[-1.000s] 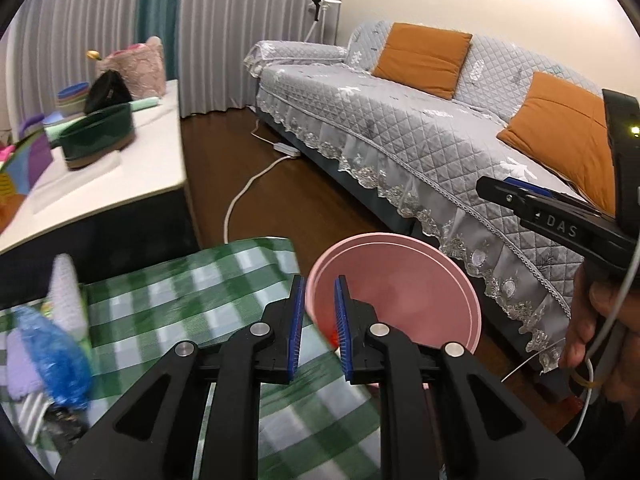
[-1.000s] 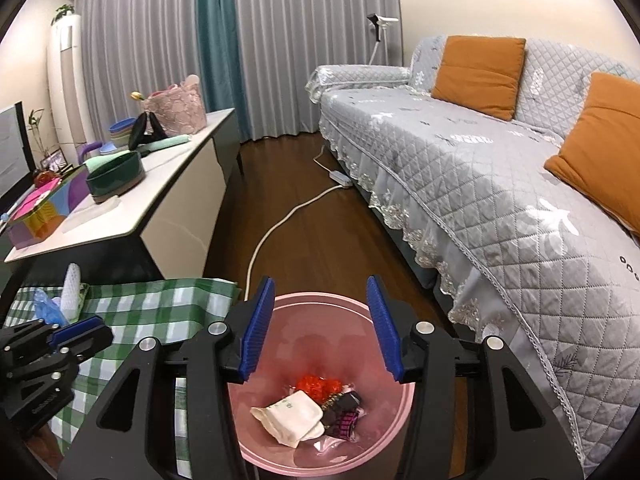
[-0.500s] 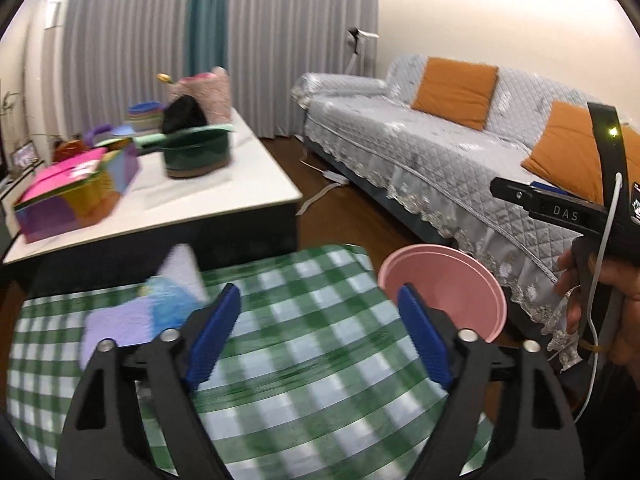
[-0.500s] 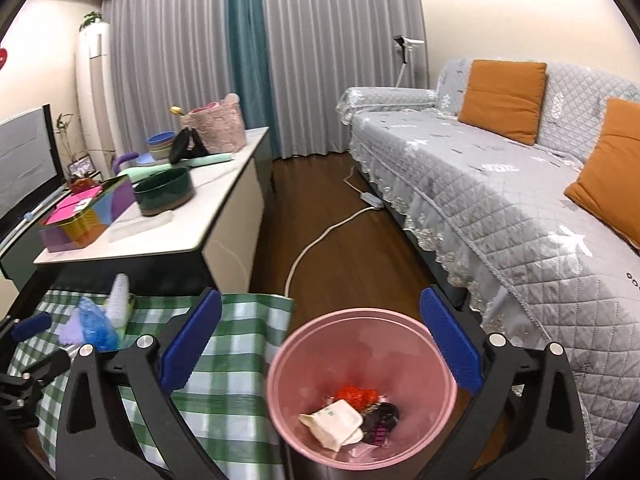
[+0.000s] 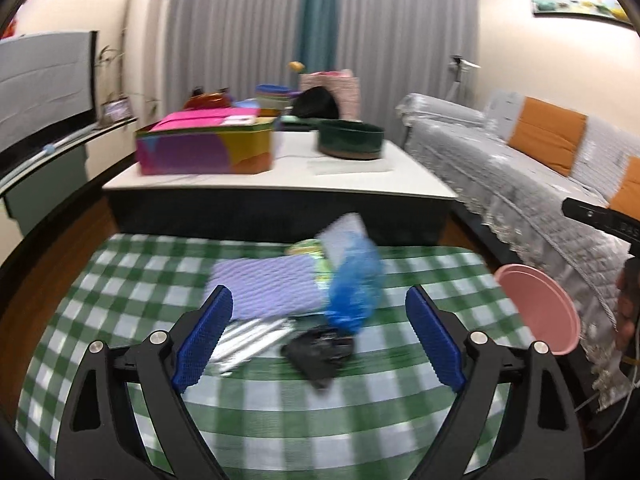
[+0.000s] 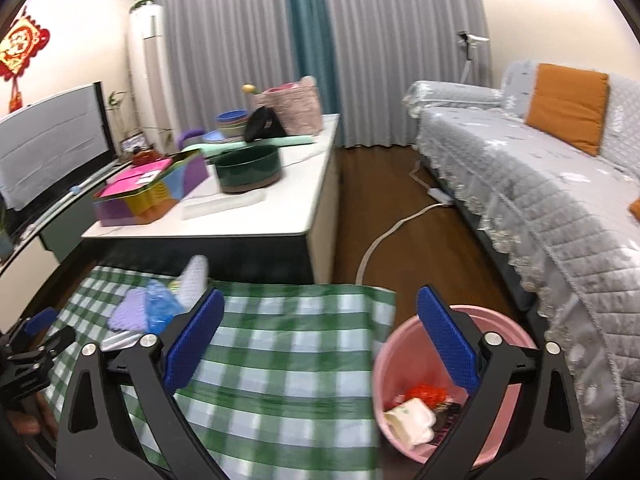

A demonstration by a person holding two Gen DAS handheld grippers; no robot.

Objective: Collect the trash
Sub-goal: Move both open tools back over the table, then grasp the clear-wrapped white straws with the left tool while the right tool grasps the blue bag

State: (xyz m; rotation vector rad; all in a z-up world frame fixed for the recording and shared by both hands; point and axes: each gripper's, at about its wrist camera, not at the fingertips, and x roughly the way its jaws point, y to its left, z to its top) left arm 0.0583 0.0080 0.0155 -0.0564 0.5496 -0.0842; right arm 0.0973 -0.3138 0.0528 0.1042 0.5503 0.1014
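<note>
Since a second ago the left hand-held gripper has swung away from the pink bin to face the litter heap, and its jaws, then nearly together, now stand wide apart and are opening, gripping nothing. Between its blue pads lies the trash on the green-checked cloth: one crumpled blue plastic bag, one black wrapper, one lilac textured sheet, a pale striped piece and a greenish packet under the bag; motion blur hides finer detail. The right hand-held gripper is also apart, its jaws closing slightly, with nothing held. Its right pad overlaps the bin, which stands on the wood floor just beside the cloth's edge. Three things show in the bin: a white carton, something red and a dark item. Beyond the cloth stands a white-topped desk with a multicoloured box, a dark green bowl and a pink basket. One grey quilted sofa bears orange cushions; grey curtains hang behind, and a white cable trails across the floor. No writing is legible.
</note>
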